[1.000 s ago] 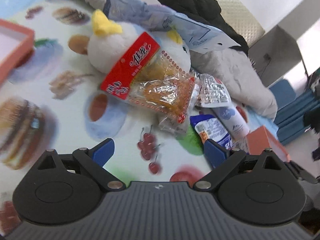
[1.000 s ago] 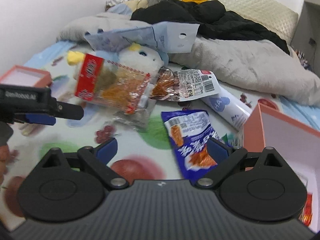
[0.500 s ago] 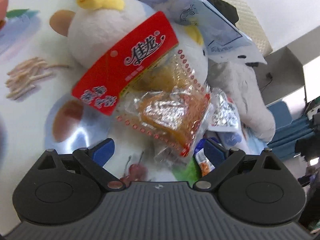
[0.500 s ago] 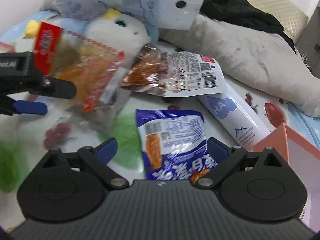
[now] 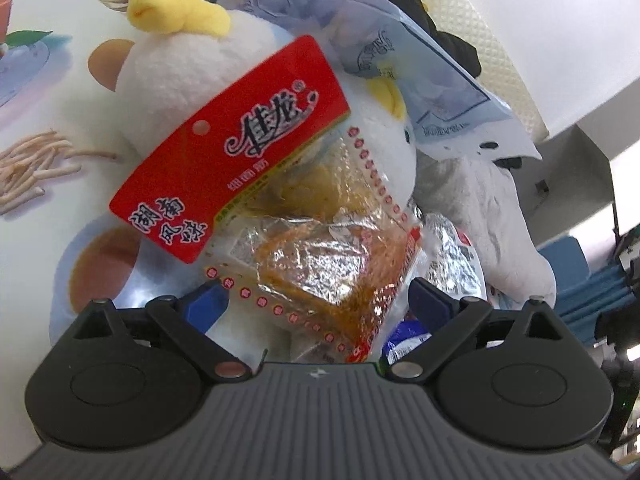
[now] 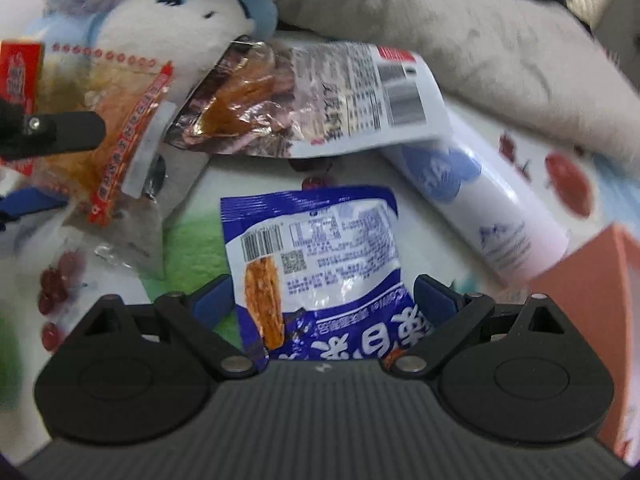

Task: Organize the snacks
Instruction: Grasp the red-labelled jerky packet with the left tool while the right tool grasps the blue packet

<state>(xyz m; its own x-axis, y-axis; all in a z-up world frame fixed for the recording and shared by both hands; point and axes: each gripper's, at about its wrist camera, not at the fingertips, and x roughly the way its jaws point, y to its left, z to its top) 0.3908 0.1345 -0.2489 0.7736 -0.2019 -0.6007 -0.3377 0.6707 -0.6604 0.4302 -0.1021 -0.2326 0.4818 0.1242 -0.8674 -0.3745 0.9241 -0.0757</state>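
- Left wrist view: the left gripper is standing with its jaws spread wide, the blue fingers sitting either side of the lower end of the red-headed snack bag without pinching it.
- That bag is leaning against the white plush toy, its red header card tilting up to the left and its clear part showing orange pieces.
- A pale blue paper bag is draping over the plush from behind, and the fruit-print sheet is spreading out to the left.
- Right wrist view: the right gripper is likewise spread open, its fingers flanking the blue snack packet, which is lying flat on the sheet; whether the pads are touching it is hard to tell.
- A foil snack packet is lying just beyond, partly resting on a white tube.
- An orange box is sitting at the right edge, and the left gripper is poking in from the left over the red-headed bag.
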